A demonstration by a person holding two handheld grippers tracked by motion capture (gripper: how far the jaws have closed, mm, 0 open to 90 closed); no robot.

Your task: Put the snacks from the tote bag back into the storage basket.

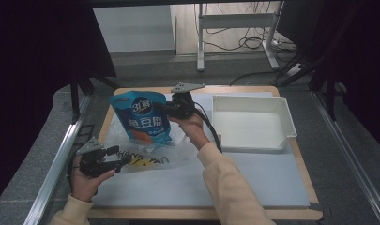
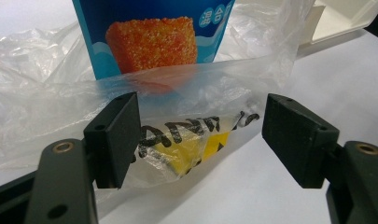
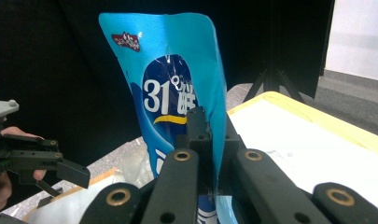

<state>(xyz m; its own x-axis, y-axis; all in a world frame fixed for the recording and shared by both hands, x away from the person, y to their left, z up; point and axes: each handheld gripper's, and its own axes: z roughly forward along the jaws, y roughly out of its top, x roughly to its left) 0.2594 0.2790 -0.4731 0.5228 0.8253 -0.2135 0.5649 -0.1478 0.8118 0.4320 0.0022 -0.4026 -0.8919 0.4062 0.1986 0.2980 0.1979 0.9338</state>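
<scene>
A blue snack pouch (image 1: pixel 143 117) stands upright at the back left of the mat, its bottom inside a clear plastic bag (image 1: pixel 140 150) with black lettering and a yellow patch. My right gripper (image 1: pixel 171 108) comes in from the right and is shut on the pouch's right edge; in the right gripper view the jaws (image 3: pixel 210 126) pinch the pouch (image 3: pixel 177 79) between them. My left gripper (image 1: pixel 121 158) sits low at the front left, open. In the left gripper view its pads (image 2: pixel 200 140) stand wide apart on either side of the bag's printed edge (image 2: pixel 191 135), apart from it. The pouch (image 2: pixel 154 32) rises behind.
A white rectangular tray (image 1: pixel 251 123) sits at the back right of the white mat (image 1: pixel 253 178), close to the right hand. The wooden table edge (image 1: pixel 314 213) frames the mat. Desk legs and cables (image 1: pixel 244 42) lie on the floor beyond.
</scene>
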